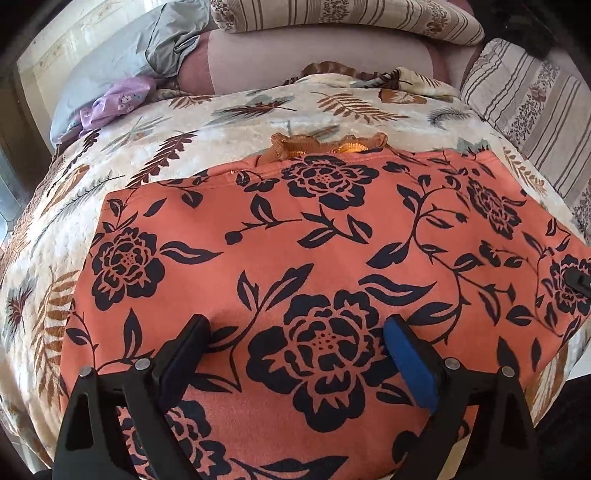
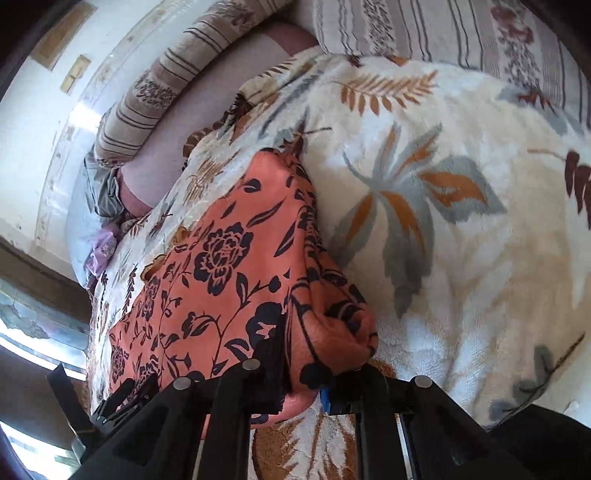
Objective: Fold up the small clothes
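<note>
— What's the garment like?
— A coral cloth (image 1: 332,236) printed with dark navy roses, spread flat on the leaf-patterned blanket (image 1: 229,122).
— And the left gripper (image 1: 295,332)?
— Jaws wide apart, hovering over the cloth with a big rose between its fingers.
— The right gripper (image 2: 306,373)?
— Clamped on the cloth's edge, which bunches up toward twelve o'clock from it.

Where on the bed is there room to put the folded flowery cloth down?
Bare blanket lies right of the orange floral garment, up to the striped pillow. A narrower strip runs between the garment's top edge and the pillows. The far left corner is crowded with a purple cloth and grey fabric.
</note>
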`<state>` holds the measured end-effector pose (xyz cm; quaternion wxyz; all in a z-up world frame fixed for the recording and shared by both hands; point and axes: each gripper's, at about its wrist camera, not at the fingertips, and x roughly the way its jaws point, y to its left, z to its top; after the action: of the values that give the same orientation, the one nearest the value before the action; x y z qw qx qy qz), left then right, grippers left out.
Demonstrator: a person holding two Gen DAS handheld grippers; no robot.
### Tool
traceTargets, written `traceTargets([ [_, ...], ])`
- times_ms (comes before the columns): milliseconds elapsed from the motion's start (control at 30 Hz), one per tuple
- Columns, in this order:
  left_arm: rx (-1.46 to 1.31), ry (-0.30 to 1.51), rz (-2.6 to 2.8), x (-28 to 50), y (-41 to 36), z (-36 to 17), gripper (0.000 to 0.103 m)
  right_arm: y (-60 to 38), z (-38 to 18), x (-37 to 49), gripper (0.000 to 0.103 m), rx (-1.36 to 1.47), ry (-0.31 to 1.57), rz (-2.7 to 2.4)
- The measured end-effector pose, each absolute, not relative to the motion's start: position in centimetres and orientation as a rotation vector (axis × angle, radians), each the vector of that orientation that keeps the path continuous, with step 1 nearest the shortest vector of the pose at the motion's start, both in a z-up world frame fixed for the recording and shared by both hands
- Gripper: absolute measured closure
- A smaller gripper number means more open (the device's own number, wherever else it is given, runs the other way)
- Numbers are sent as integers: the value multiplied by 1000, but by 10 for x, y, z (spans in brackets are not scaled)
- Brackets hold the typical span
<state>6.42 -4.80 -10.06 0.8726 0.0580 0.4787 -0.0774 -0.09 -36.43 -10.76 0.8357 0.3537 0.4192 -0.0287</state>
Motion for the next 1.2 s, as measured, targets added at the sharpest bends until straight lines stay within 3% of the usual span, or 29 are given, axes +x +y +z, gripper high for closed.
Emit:
traceTargets([
  [100, 89, 929, -174, 59, -50, -80, 8, -375, -123, -1, 81, 878, 898, -41],
  [133, 81, 911, -179, 58, -51, -75, 8, -380, -131, -2, 72, 940, 904, -22],
  [200, 70, 906, -200, 61, -56, -71, 8, -384, -139, -8, 31, 1044, 882, 15],
  [233, 85, 916, -209, 64, -60, -75, 8, -388, -141, -12, 22, 1088, 846, 34],
  [300, 172, 996, -206, 73, -72, -99, 8, -391, -142, -13, 27, 1105, 841, 56],
  [367, 170, 985, -203, 71, -72, -113, 6, -395, -138, -14, 92, 1028, 882, 13],
  [467, 187, 978, -207, 69, -73, -113, 6, -404, -131, -21, 90, 973, 924, 2],
  [533, 187, 983, -213, 71, -73, -113, 5, -415, -128, -28, 77, 957, 939, -33],
  [600, 188, 984, -213, 71, -74, -114, 5, -432, -119, -33, 53, 969, 900, -96],
  [633, 191, 982, -212, 71, -73, -114, 5, -441, -111, -33, 28, 970, 856, -120],
  [667, 191, 980, -212, 71, -72, -114, 5, -449, -102, -29, 21, 960, 802, -124],
  [767, 189, 979, -209, 72, -72, -114, 5, -455, -89, 24, 21, 917, 803, 32],
  [1000, 183, 974, -208, 71, -72, -115, 5, -440, -119, 170, 25, 718, 1059, 146],
  [1033, 181, 974, -209, 71, -71, -115, 4, -432, -127, 182, 49, 698, 1108, 184],
  [1067, 181, 973, -210, 71, -71, -115, 4, -425, -131, 190, 83, 643, 1159, 170],
  [1200, 178, 963, -213, 71, -71, -117, 3, -426, -126, 190, 89, 545, 1112, 39],
])
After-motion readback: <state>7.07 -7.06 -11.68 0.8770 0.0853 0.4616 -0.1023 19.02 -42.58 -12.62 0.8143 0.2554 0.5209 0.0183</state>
